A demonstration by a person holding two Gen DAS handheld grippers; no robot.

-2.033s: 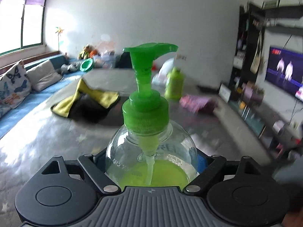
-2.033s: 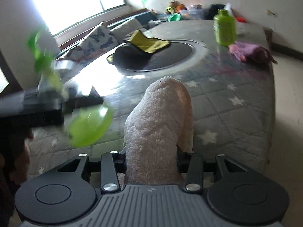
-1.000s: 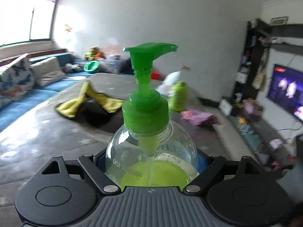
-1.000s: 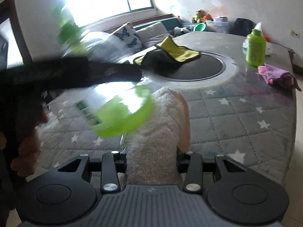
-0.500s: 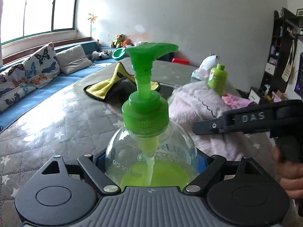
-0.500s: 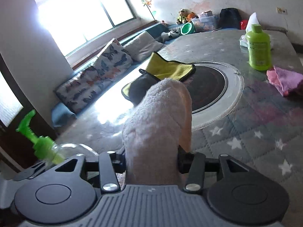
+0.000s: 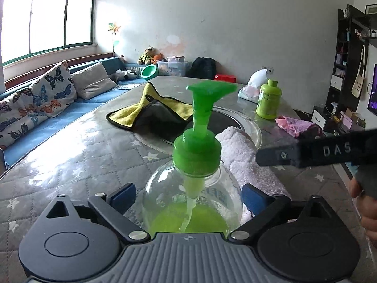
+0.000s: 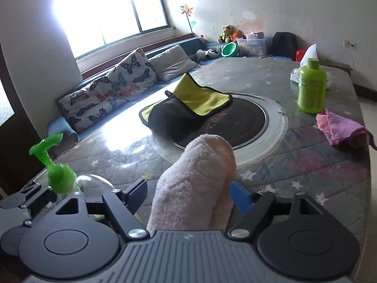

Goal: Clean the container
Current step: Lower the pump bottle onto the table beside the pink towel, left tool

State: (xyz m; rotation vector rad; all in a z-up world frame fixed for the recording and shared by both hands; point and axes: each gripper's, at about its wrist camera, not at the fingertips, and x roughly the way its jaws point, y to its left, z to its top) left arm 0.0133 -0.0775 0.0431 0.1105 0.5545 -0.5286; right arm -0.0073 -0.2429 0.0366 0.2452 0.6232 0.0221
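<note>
Fingers (image 7: pixel 122 195) of the left gripper (image 7: pixel 189 197) have just spread wide, pads clear of the pump bottle (image 7: pixel 193 188) standing between them on the worktop (image 7: pixel 70 160). Its clear round body looks smooth and slippery, light with little green liquid; the belly offers the surest hold.

Right wrist view: the right gripper (image 8: pixel 188 194) has likewise been opening, its fingers (image 8: pixel 240 198) loose beside the soft, limp towel (image 8: pixel 198 184).

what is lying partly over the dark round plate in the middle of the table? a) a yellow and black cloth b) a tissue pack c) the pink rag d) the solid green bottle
a: the yellow and black cloth drapes over the left edge of the dark round plate, while the pink rag and green bottle sit off to the right on the table.
</note>
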